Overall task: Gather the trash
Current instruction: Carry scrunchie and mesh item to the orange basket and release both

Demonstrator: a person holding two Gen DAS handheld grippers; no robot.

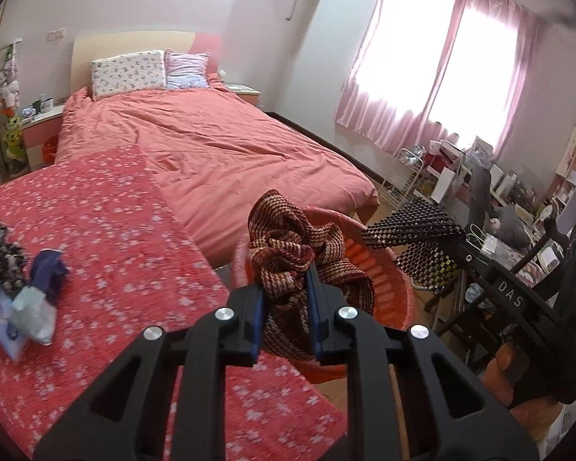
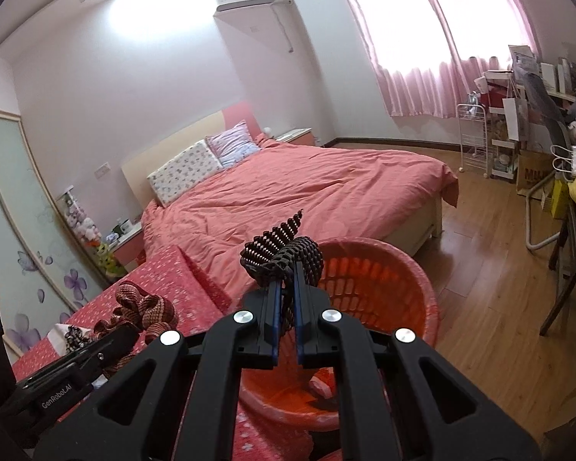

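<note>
My left gripper (image 1: 287,288) is shut on a crumpled red-brown woven cloth (image 1: 288,238), held above the rim of an orange plastic basket (image 1: 388,269). The same cloth shows in the right wrist view (image 2: 142,307), at lower left. My right gripper (image 2: 285,299) is shut on a black checkered cloth (image 2: 284,253), held over the near side of the orange basket (image 2: 384,280). That black cloth and the right gripper also show in the left wrist view (image 1: 411,226), at right. Small scraps lie in the basket's bottom (image 2: 322,388).
A table with a red floral cover (image 1: 107,230) holds a dark blue cloth (image 1: 50,269), a patterned black-white cloth (image 1: 2,253) and tissue packs (image 1: 30,315) at left. A bed with a pink duvet (image 1: 219,146) lies behind. A cluttered desk and chair (image 1: 518,230) stand at right.
</note>
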